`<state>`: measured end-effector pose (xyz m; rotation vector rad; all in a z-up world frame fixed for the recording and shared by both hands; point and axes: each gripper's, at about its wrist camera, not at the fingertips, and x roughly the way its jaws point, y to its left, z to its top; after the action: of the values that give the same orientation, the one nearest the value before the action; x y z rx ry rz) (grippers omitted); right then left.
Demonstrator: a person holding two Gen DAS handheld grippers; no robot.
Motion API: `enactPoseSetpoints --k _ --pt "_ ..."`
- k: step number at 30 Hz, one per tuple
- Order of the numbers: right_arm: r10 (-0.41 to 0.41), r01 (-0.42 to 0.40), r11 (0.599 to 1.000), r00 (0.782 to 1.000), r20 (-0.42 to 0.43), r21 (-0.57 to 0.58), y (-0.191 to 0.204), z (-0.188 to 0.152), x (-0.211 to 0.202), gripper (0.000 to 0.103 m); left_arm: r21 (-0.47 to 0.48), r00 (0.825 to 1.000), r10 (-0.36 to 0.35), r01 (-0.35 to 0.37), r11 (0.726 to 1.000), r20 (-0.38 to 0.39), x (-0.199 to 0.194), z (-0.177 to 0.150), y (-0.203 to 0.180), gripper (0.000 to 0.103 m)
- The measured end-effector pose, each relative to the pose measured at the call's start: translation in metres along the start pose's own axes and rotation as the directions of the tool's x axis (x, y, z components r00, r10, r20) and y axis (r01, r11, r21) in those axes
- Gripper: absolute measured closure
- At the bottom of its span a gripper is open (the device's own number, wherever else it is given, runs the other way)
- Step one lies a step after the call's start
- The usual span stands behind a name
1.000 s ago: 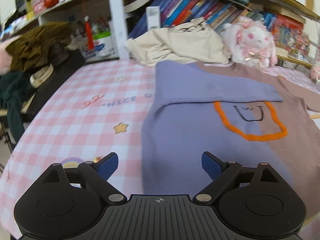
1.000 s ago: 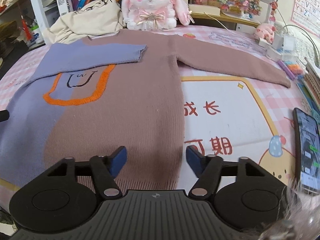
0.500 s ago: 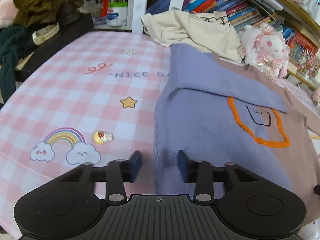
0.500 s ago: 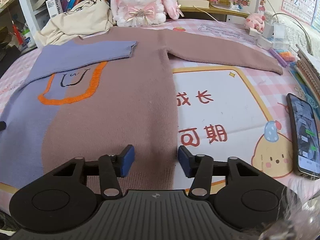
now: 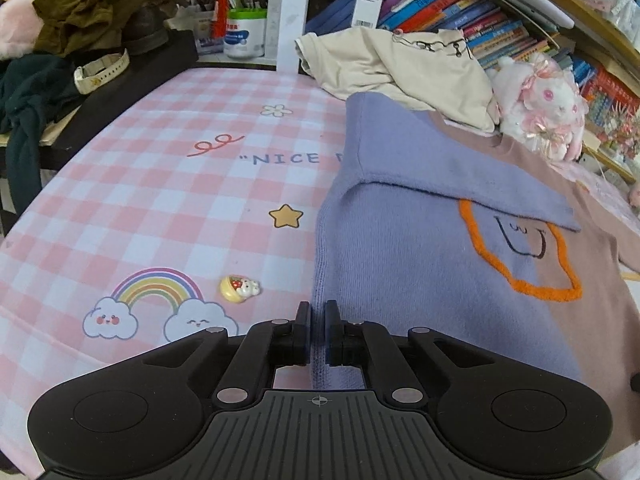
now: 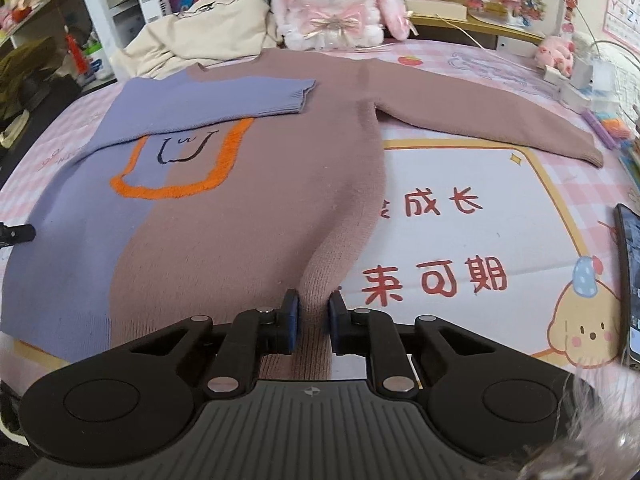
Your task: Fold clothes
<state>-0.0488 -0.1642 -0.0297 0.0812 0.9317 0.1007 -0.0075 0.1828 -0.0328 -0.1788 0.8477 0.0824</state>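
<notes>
Two grippers pinching sweater [image 6: 248,216] hem corners – sweater lying flat on pink checked table [image 5: 168,184], purple sleeve [image 6: 208,102] already folded across chest, brown sleeve [image 6: 472,116] still spread. Left gripper [image 5: 318,322] clamping purple corner, right gripper [image 6: 313,308] clamping brown corner. Likely best: lifting both corners evenly, carrying hem toward collar without dragging. Both grippers sitting low at near edge, pointing forward – fabric bunching between right jaws.

left hand-held gripper [image 5: 318,322]: matte black ribbed body | silver pivot screws | crosshair mark || right hand-held gripper [image 6: 313,312]: same black build | blue finger pads [image 6: 295,316]
</notes>
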Motion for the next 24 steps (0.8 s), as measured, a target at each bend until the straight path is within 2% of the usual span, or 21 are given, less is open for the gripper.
enactPoseSetpoints --k 9,13,16,18,20,21,22,24 --pt "0.011 -0.011 1.0 1.0 -0.004 -0.019 0.005 -0.001 -0.001 0.089 0.036 1.0 0.006 -0.006 0.999 0.008 -0.001 -0.002 -0.001 0.098" --pt "0.01 -0.01 1.0 1.0 -0.007 0.009 0.002 -0.002 0.0 0.088 0.026 1.0 -0.002 0.002 1.0 0.0 -0.001 -0.002 0.003 0.095" --pt "-0.009 0.009 1.0 1.0 -0.004 0.005 0.005 -0.002 0.0 0.08 0.029 1.0 0.011 -0.011 1.0 0.006 -0.003 -0.002 0.001 0.09" --pt "-0.026 0.026 1.0 1.0 0.004 -0.007 0.008 -0.002 -0.002 0.069 0.047 0.999 0.027 -0.029 0.998 0.03 -0.01 -0.001 -0.003 0.083" --pt "-0.036 0.037 0.999 0.999 0.028 -0.024 0.012 -0.001 -0.006 0.058 0.071 0.997 0.032 -0.037 0.997 0.073 -0.018 0.0 -0.011 0.052" --pt "-0.043 0.044 0.998 0.998 0.044 -0.034 0.015 0.0 -0.008 0.05 0.084 0.995 0.029 -0.037 0.996 0.098 -0.023 0.0 -0.015 0.043" --pt "-0.049 0.052 0.998 0.997 0.061 -0.044 0.017 0.001 -0.011 0.04 0.099 0.992 0.015 -0.028 0.995 0.127 -0.029 -0.001 -0.02 0.03" --pt "-0.057 0.063 0.996 0.994 0.094 -0.061 0.023 0.002 -0.016 0.03 0.142 0.986 -0.022 -0.002 0.99 0.168 -0.036 -0.002 -0.03 0.021"
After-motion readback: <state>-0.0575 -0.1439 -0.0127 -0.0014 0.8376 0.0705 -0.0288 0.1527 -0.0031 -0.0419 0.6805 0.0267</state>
